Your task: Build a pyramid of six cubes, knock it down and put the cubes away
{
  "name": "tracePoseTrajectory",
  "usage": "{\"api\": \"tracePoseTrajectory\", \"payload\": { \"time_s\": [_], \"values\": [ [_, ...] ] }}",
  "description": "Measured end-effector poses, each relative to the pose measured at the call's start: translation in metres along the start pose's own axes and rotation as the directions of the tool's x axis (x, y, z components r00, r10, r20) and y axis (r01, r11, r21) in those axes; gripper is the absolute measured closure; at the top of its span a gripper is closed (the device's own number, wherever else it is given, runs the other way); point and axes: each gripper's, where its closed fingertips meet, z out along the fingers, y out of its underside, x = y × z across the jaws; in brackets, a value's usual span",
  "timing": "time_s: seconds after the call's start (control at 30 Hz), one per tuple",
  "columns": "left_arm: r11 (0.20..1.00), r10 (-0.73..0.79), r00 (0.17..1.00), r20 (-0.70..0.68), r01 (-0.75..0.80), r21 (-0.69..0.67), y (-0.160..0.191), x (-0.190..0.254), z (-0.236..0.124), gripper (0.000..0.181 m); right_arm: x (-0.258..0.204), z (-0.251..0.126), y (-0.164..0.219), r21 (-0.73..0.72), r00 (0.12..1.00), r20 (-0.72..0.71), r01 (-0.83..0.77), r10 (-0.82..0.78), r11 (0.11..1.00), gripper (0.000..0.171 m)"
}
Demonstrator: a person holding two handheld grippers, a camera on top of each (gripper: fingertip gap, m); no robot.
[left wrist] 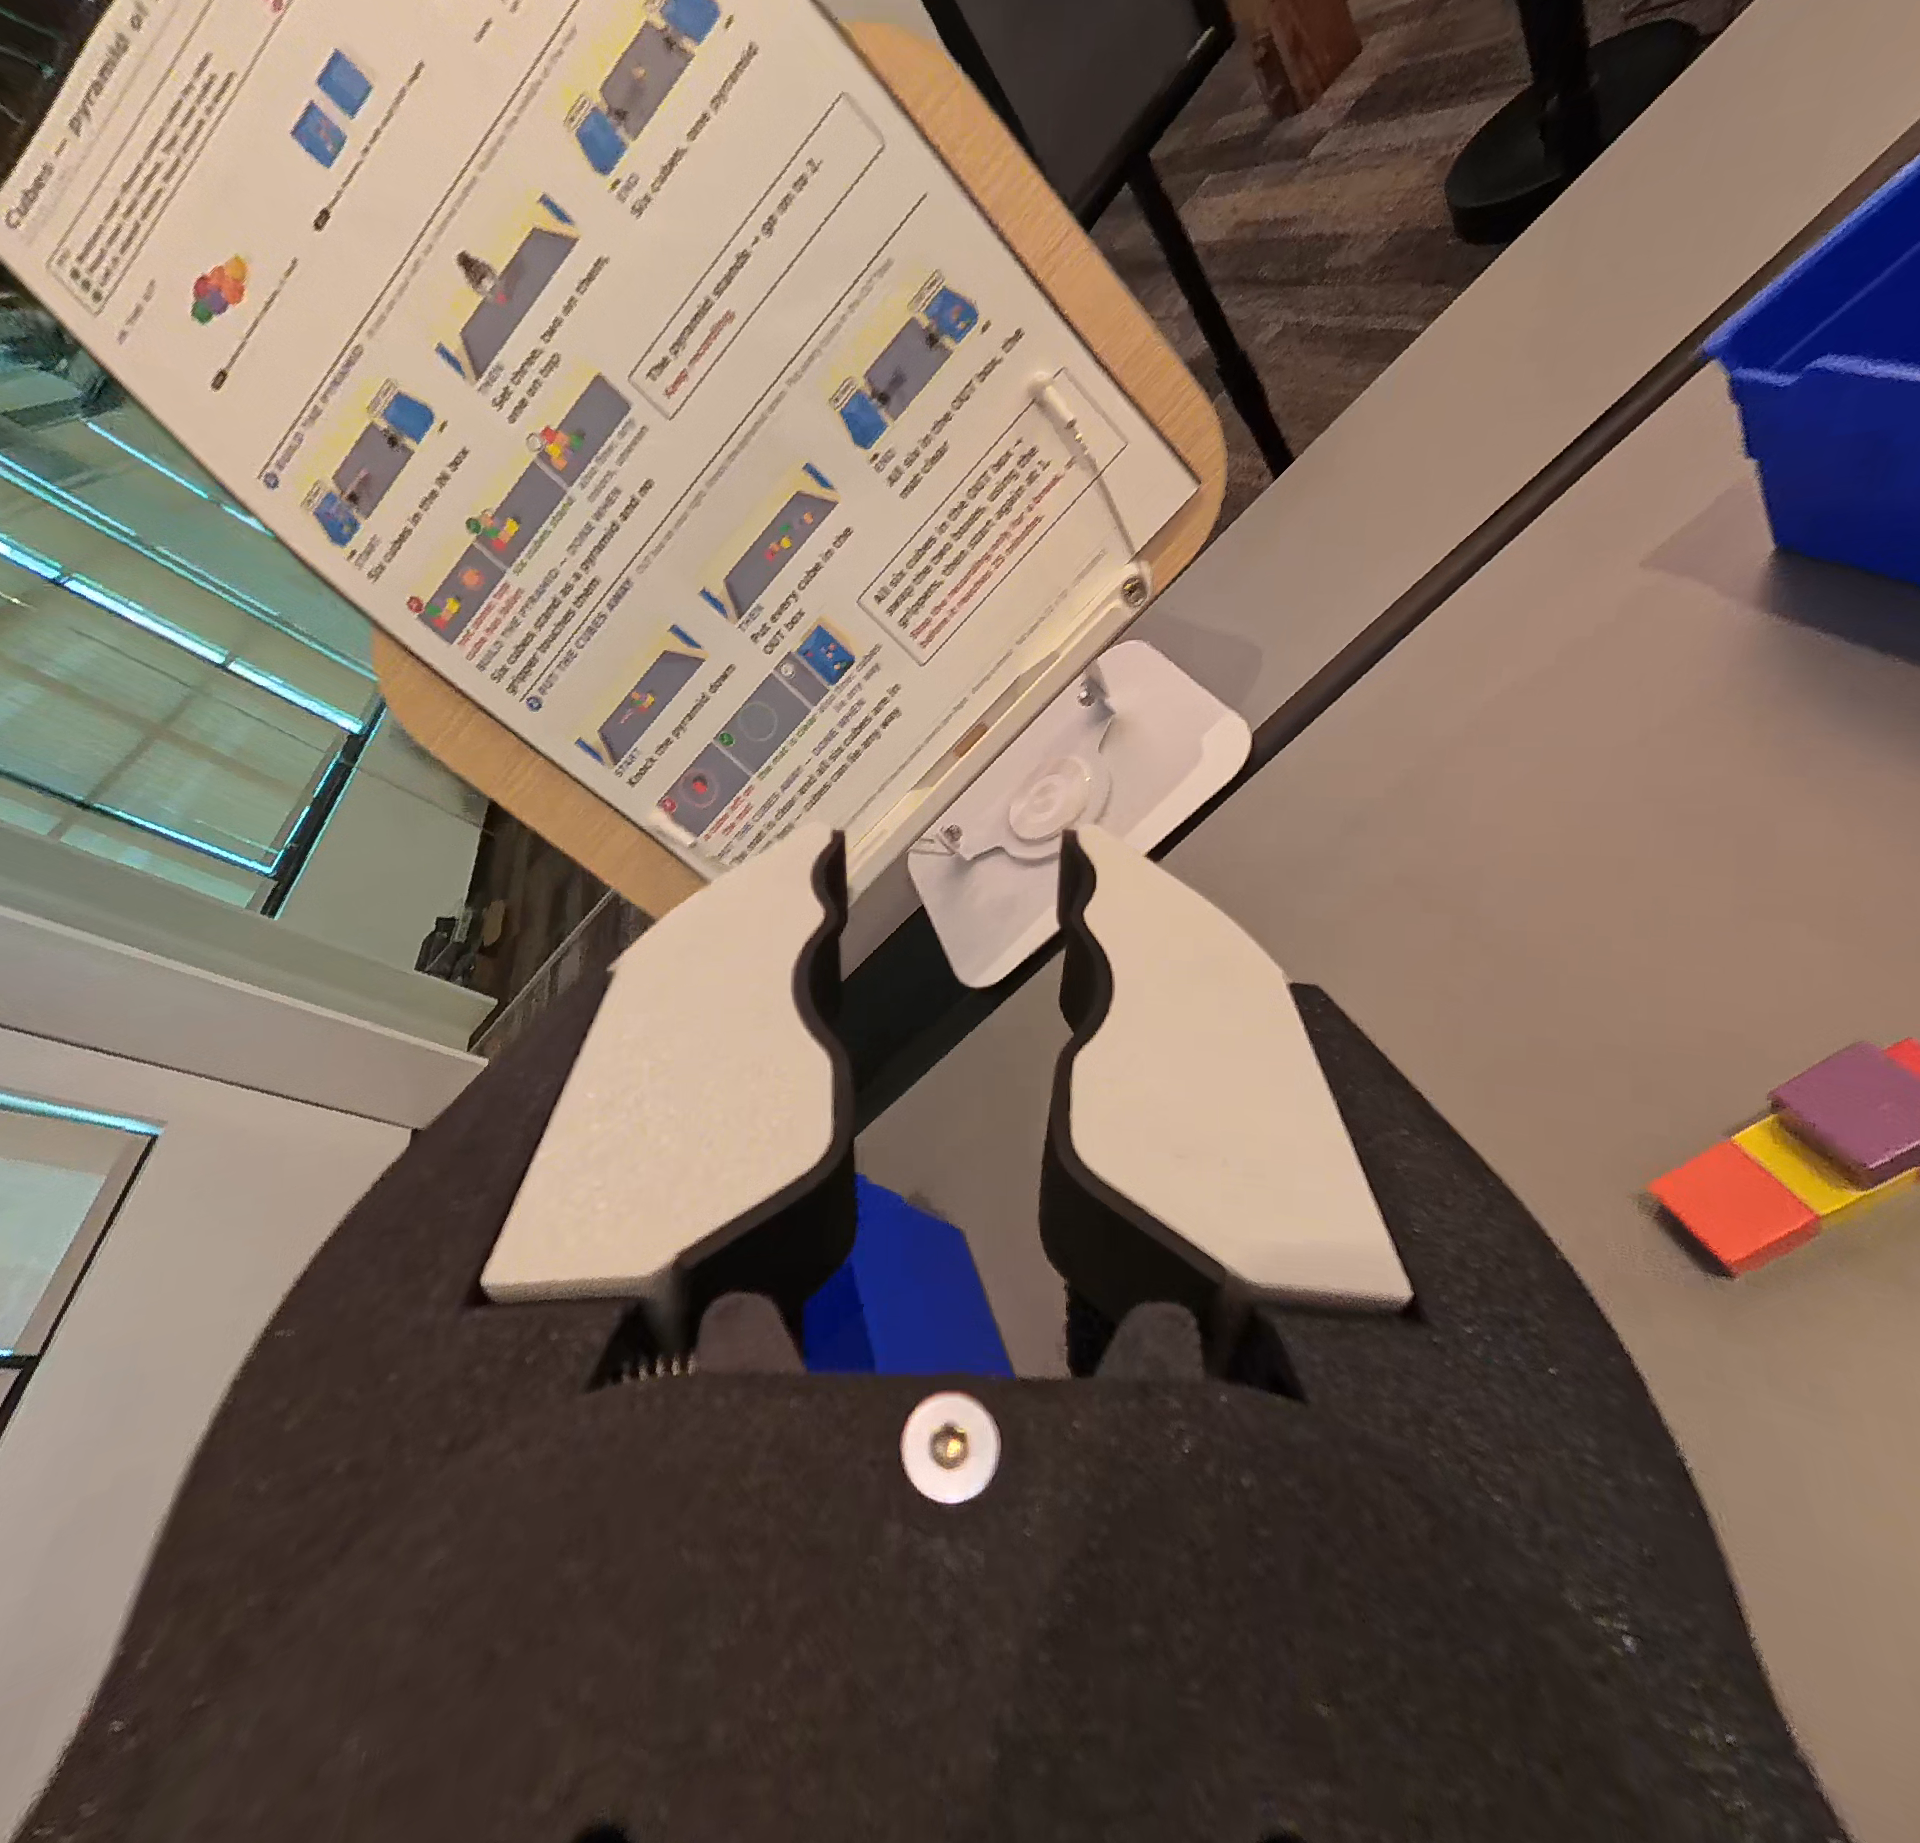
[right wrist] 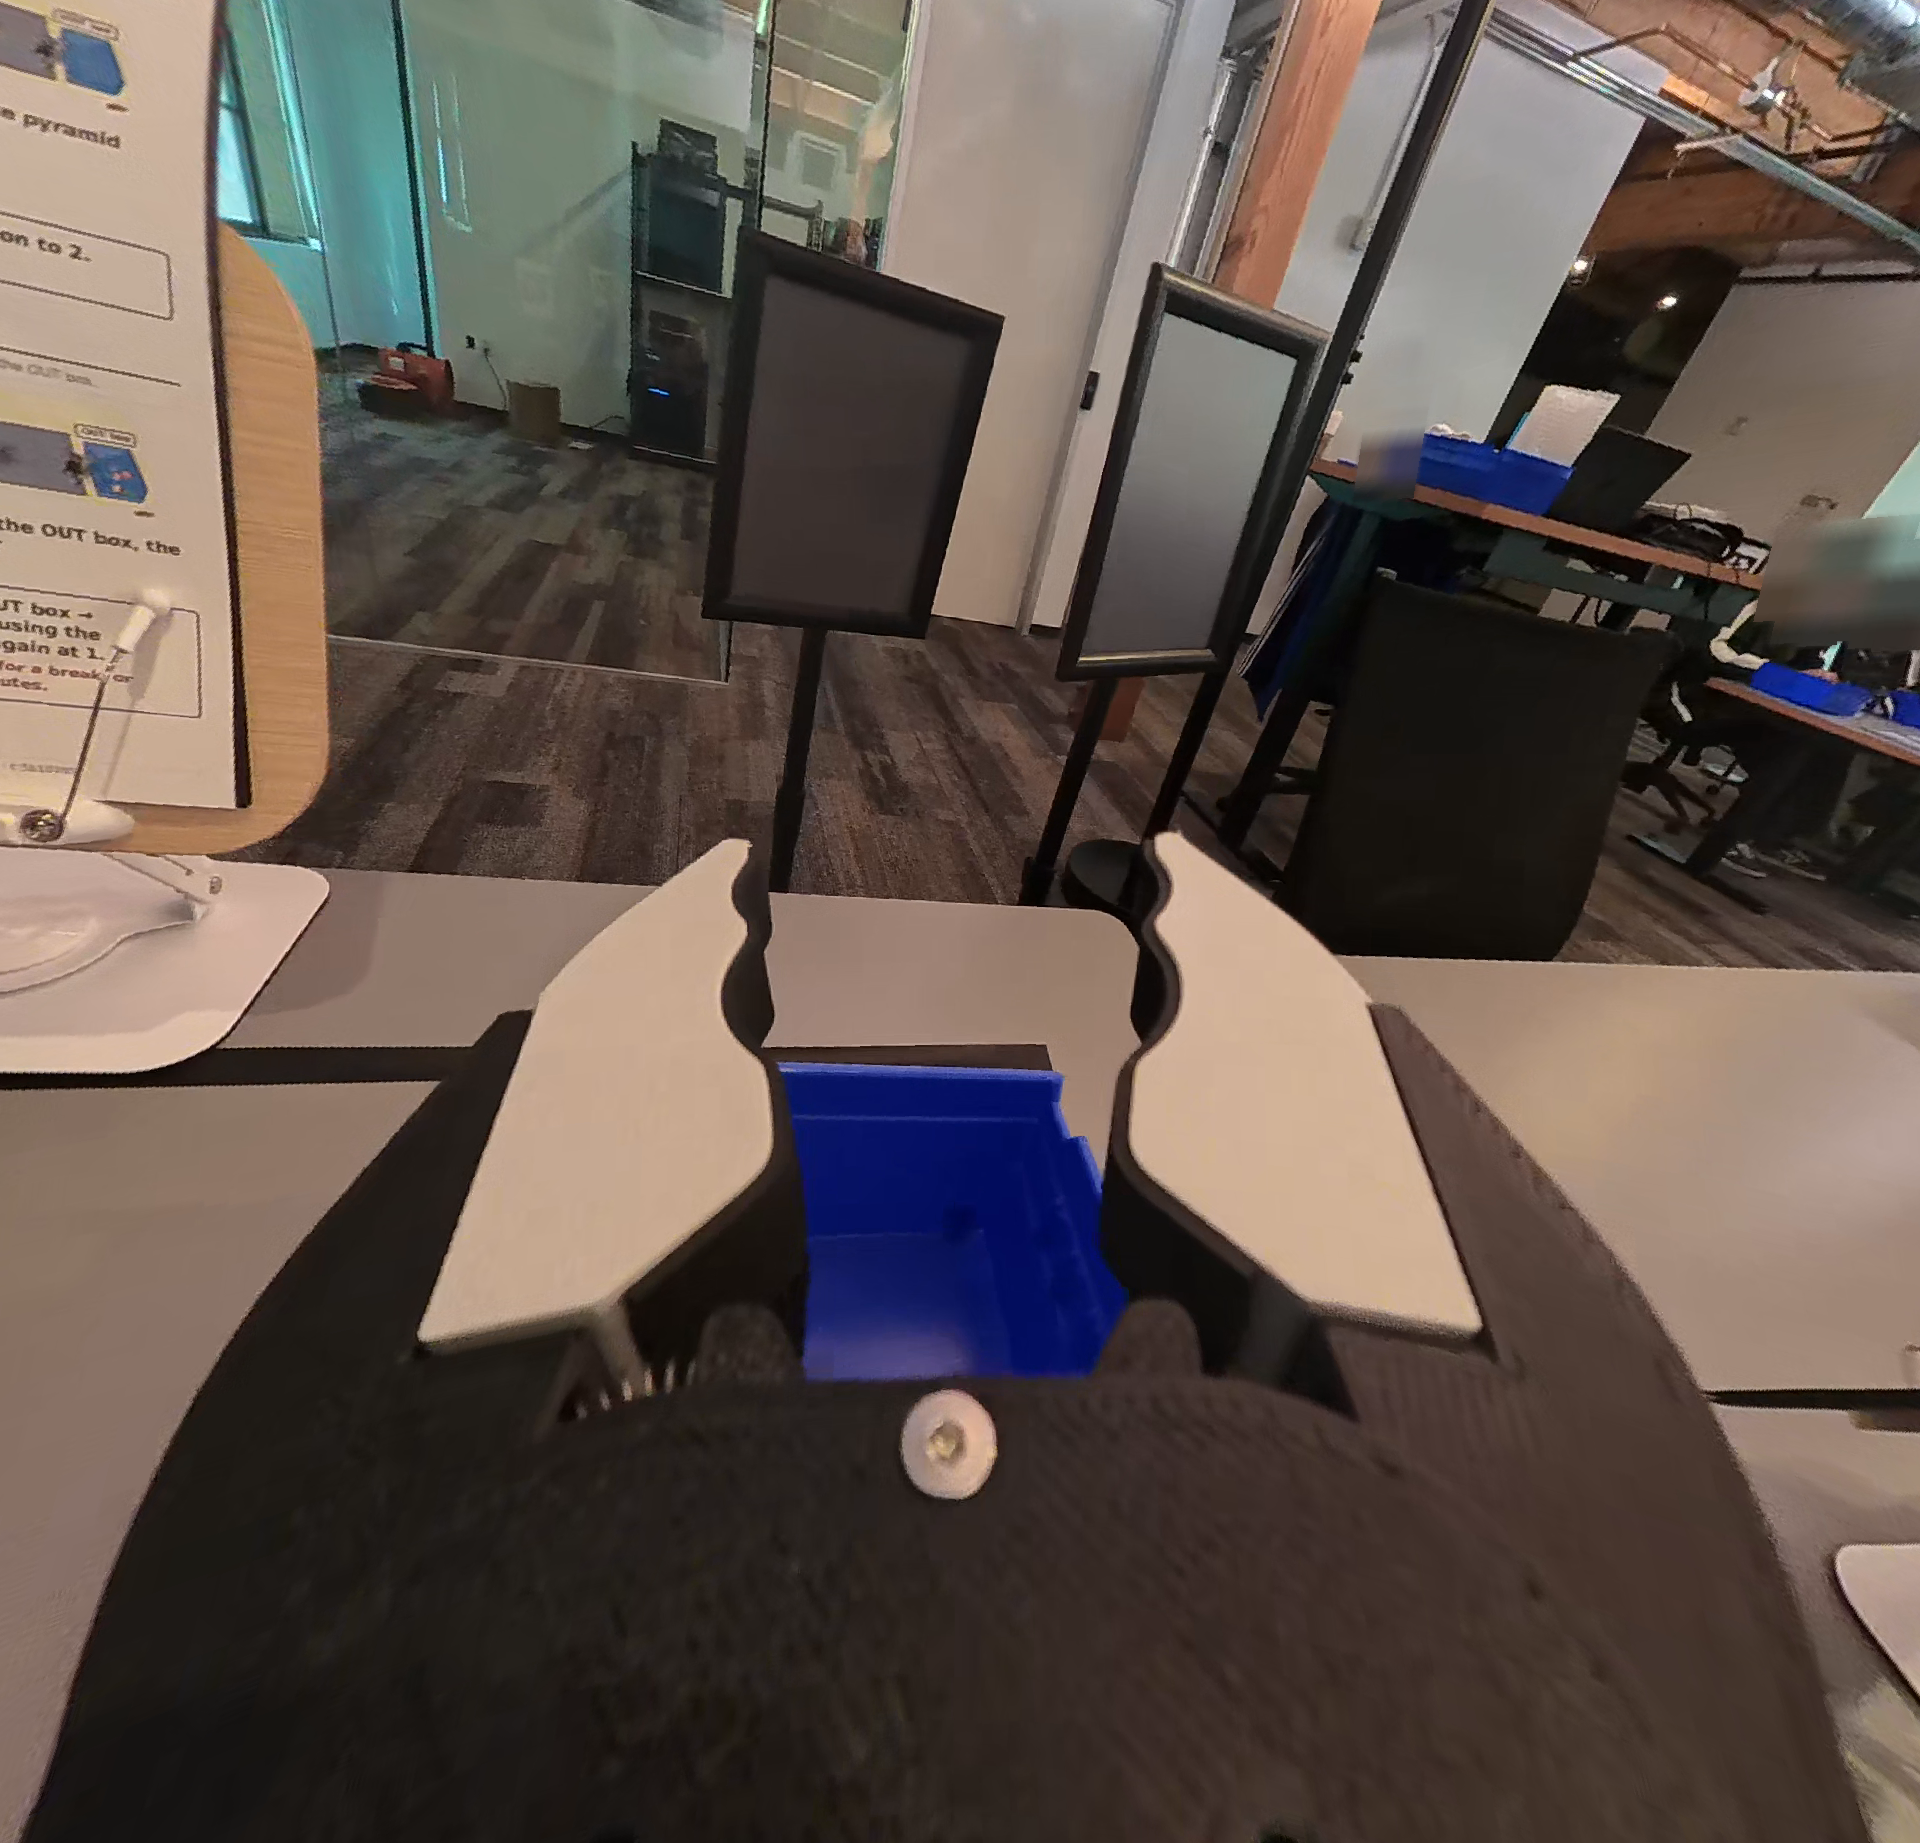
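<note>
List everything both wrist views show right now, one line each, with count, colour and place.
cubes: four partly visible, orange, yellow, purple on top, red at the frame edge; stacked on the grey table, right edge of left wrist view.
blue bin: one, upper right of left wrist view, on the table.
second blue bin: one, blue, below the right gripper, no cubes visible inside.
instruction sheet: one, white, on a wooden board held by a white stand.
sign frames: two, black, on floor stands beyond the table.
chair: one, black, behind the table.
left gripper: open, empty.
right gripper: open, empty, above the bin.
</note>
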Motion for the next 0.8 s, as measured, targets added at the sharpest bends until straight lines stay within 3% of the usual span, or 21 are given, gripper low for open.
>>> {"api": "tracePoseTrajectory", "payload": {
  "time_s": [0.43,0.8],
  "values": [
    [0.979,-0.075,0.988,0.138,0.099,-0.176,0.097,-0.092,-0.019,0.142,0.017,0.003,0.01,-0.039,0.999,-0.009,-0.053,0.052,0.998,0.103],
    [0.946,-0.146,0.962,0.23,0.203,-0.252,0.156,-0.166,-0.047,0.141,0.018,0.007,0.021,-0.096,0.998,0.015,-0.064,0.065,0.993,0.103]
  ]
}}
